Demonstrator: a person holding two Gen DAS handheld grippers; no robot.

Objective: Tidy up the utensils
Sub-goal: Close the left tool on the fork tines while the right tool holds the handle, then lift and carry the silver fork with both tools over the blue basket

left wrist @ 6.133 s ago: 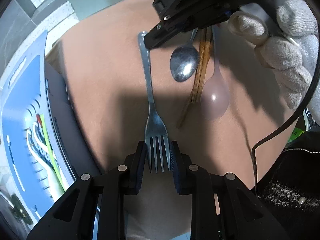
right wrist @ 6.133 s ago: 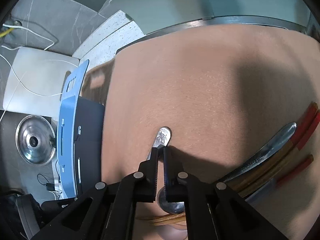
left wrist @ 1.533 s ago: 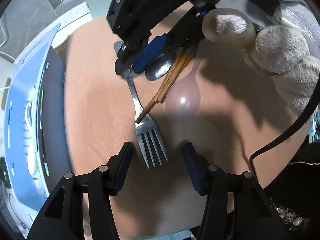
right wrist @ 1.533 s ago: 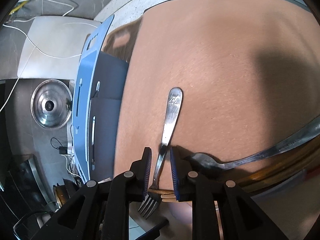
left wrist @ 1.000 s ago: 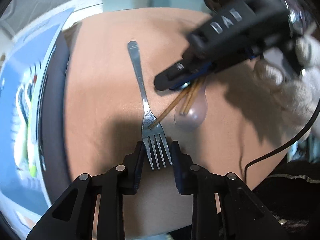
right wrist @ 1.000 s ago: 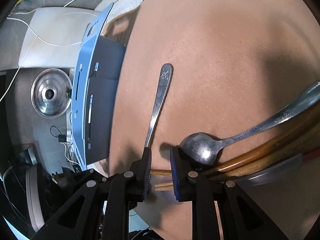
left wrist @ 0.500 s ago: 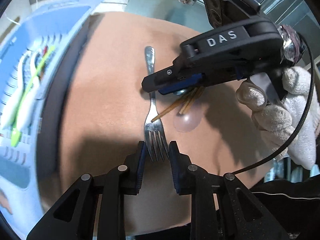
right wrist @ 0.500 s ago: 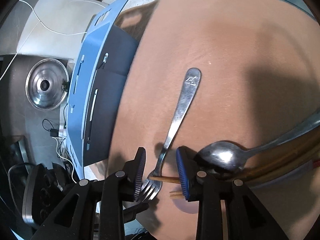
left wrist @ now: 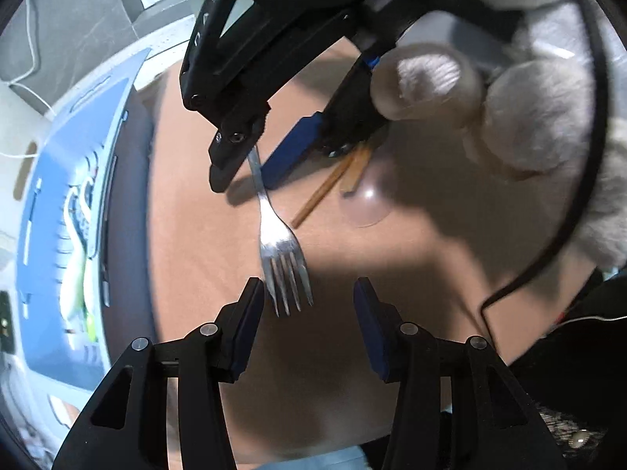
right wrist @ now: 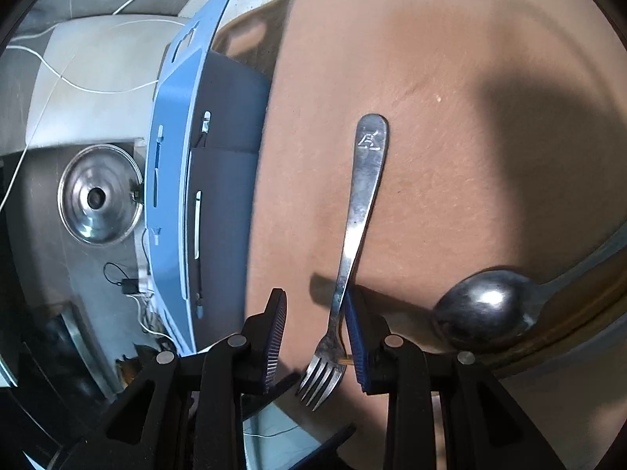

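Observation:
A steel fork (left wrist: 283, 252) lies on the tan mat (left wrist: 196, 235). Its tines sit between the pads of my left gripper (left wrist: 305, 305), whose jaws are opening and do not press on it. My right gripper (right wrist: 313, 325) straddles the fork's (right wrist: 358, 203) neck, which lies close to the right pad; its jaws are closing, with a gap still on the left side. In the left wrist view the right gripper (left wrist: 247, 172) comes down from above, held by a gloved hand (left wrist: 529, 109). A steel spoon (right wrist: 486, 313), wooden chopsticks (left wrist: 329, 186) and a translucent spoon (left wrist: 364, 205) lie beside the fork.
A blue organizer tray (left wrist: 47, 211) holding white and green utensils stands along the mat's left edge, its wall (right wrist: 219, 180) seen in the right wrist view. A round metal lid (right wrist: 98, 196) and white cables lie beyond it. A black cable (left wrist: 548, 258) hangs at right.
My left gripper, half a second ago shut on the fork's tines, has spread its jaws and let go. The right gripper now sits lower over the fork's neck.

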